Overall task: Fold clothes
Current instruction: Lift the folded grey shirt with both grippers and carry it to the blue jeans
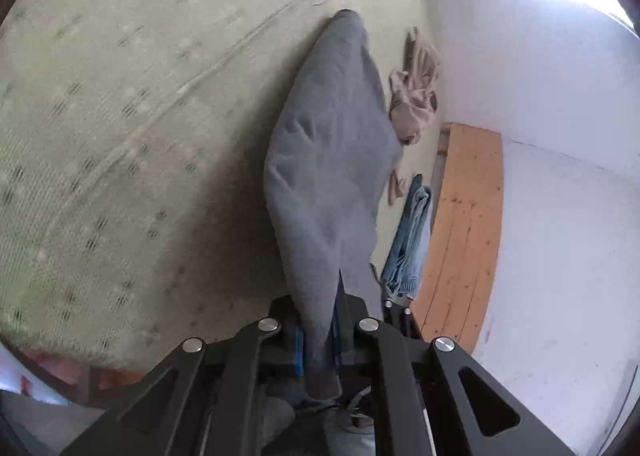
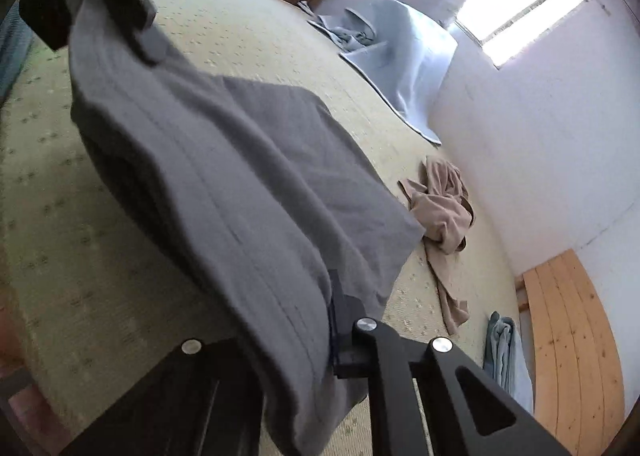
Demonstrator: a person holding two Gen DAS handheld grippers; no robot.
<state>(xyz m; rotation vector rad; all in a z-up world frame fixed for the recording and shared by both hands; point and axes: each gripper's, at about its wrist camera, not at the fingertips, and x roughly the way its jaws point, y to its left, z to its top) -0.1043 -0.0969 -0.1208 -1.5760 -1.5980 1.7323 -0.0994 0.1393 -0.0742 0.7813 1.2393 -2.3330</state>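
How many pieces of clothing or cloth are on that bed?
4: the grey garment held up between both grippers, a crumpled beige garment beside it, folded blue jeans by the wooden board, a light blue blanket near the window. Others may be hidden.

grey garment [image 2: 224, 176] | held up, draped | above patterned bed | edges pinched

Grey garment [image 2: 248, 184] soft matt knit; bed cover [image 1: 120, 116] woven, textured; floor planks [image 1: 464, 224] bare wood; tool [image 1: 324, 336] matt black.

We see a patterned cream bedcover [image 2: 248, 40], a wooden headboard [image 2: 572, 340], a white wall [image 2: 540, 160] and bright windows [image 2: 516, 4].
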